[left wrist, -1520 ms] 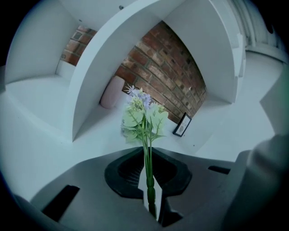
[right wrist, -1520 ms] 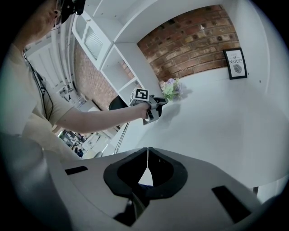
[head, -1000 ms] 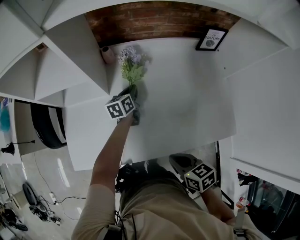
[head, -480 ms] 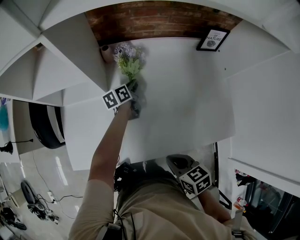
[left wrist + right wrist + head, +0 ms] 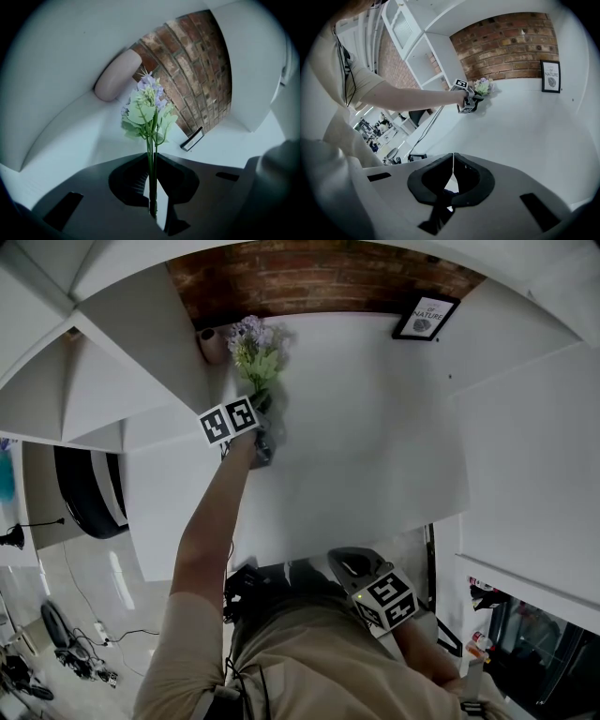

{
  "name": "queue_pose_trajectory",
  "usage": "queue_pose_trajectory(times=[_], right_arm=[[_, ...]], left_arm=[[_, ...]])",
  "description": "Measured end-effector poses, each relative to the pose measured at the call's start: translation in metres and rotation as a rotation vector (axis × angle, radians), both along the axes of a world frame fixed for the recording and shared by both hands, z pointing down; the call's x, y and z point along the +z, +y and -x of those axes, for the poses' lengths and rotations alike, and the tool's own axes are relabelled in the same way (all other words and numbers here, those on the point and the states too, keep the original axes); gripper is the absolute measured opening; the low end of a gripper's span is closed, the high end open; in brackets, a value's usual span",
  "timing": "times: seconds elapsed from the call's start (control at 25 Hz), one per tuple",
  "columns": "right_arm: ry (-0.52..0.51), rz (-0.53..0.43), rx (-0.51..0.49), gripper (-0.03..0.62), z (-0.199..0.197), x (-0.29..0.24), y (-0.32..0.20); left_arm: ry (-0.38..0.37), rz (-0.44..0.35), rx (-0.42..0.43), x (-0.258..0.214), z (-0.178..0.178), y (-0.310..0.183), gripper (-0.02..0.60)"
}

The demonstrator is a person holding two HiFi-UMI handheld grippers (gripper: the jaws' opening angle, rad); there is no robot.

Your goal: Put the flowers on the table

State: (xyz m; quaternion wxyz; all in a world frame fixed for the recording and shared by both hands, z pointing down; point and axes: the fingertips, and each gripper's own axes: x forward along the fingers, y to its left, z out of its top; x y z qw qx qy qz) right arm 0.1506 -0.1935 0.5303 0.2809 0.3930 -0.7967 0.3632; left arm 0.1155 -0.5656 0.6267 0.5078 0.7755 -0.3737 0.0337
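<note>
Purple flowers (image 5: 251, 348) held over table's (image 5: 375, 427) far-left corner.
R gripper (image 5: 345, 561) is kept just off the table's near edge, jaws clenched on nothing. L gripper (image 5: 262, 418) is clamped on the flowers' stems over the table's far-left part, blooms beside a pink rounded obj. (image 5: 211, 343). A framed pic (image 5: 424, 320) is propped at the table's far-right corner, brick wall (image 5: 309, 277) behind.

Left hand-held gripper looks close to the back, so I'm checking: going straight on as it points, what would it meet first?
Probably the brick wall, with the held flowers touching first; the pink cylinder lies just left of that line. Depth is unclear.
</note>
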Motion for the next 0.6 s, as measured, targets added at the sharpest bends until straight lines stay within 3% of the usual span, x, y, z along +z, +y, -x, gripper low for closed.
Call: queue_pose_trajectory(times=[0.4, 0.6], right_arm=[[0.030, -0.007, 0.014, 0.021, -0.005, 0.004, 0.001], [0.023, -0.010, 0.027, 0.021, -0.006, 0.002, 0.001]], left_arm=[[0.015, 0.008, 0.004, 0.001, -0.006, -0.012, 0.012], [-0.047, -0.001, 0.025, 0.003, -0.007, -0.016, 0.014]])
